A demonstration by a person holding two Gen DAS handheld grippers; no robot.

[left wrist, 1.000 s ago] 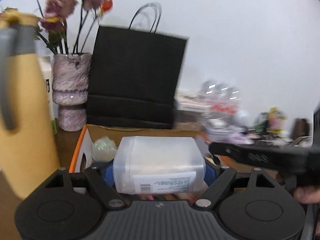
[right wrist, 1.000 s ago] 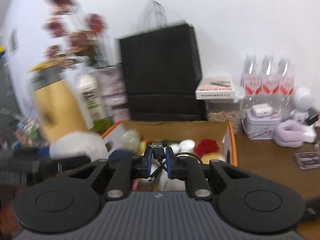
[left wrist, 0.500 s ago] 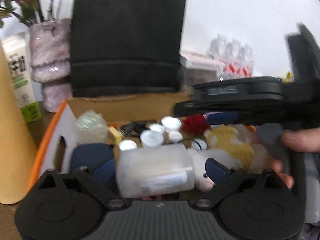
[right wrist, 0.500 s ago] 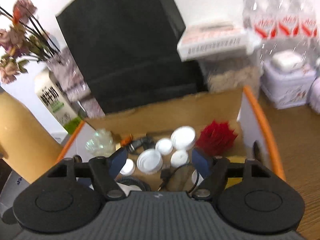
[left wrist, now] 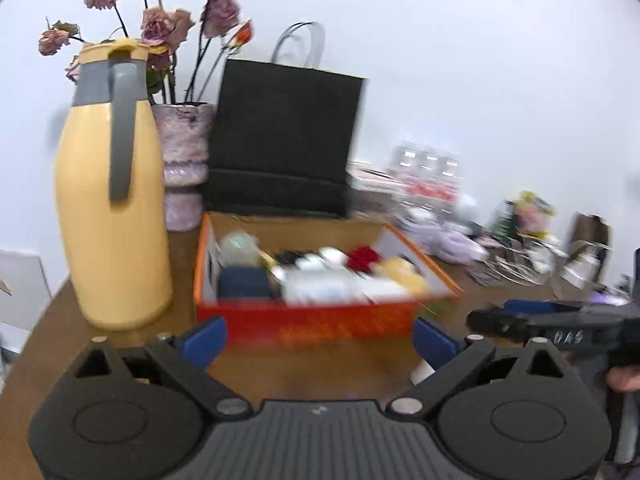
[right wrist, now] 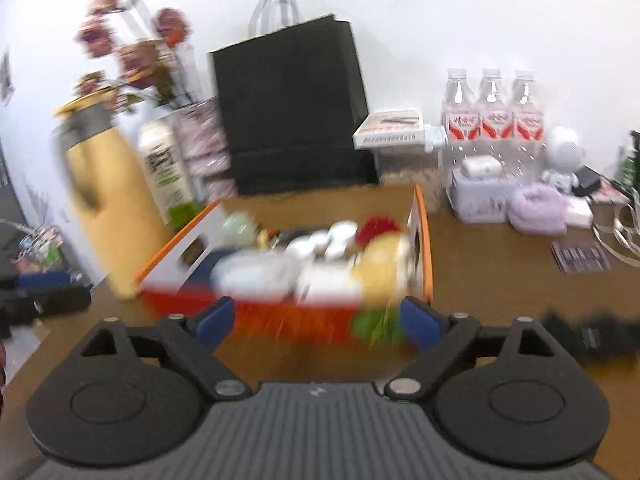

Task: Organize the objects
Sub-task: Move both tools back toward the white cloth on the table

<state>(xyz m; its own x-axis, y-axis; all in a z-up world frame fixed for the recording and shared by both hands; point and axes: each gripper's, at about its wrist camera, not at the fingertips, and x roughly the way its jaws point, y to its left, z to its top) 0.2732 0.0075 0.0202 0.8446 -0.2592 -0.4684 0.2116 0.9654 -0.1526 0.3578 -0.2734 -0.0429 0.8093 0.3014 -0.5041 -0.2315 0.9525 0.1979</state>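
Observation:
An orange cardboard box (left wrist: pixel 304 322) stands on the wooden table, blurred by motion. It holds a translucent white plastic container (left wrist: pixel 316 290), a dark blue case (left wrist: pixel 244 282), white caps (left wrist: pixel 332 256), a red tuft (left wrist: pixel 362 256) and a yellow plush (left wrist: pixel 400 272). My left gripper (left wrist: pixel 319 342) stands open just short of the box's front wall, with nothing between its fingers. My right gripper (right wrist: pixel 318 320) is in front of the same box (right wrist: pixel 420 216), its jaws still opening and empty. The white container (right wrist: pixel 256 276) lies inside the box. The right gripper (left wrist: pixel 520 322) also shows at the left view's right edge.
Left of the box stand a yellow thermos jug (left wrist: pixel 112 208) and a vase of dried roses (left wrist: pixel 186 160), with a black paper bag (left wrist: pixel 280 140) behind. Right of it are water bottles (right wrist: pixel 492 108), a tin (right wrist: pixel 480 196) and a lilac bundle (right wrist: pixel 536 208). Something green (right wrist: pixel 376 324) lies at the box's front.
Both grippers have drawn back from above the box. The left let go of the white container, which now lies in the box. The right opened and released a black cable.

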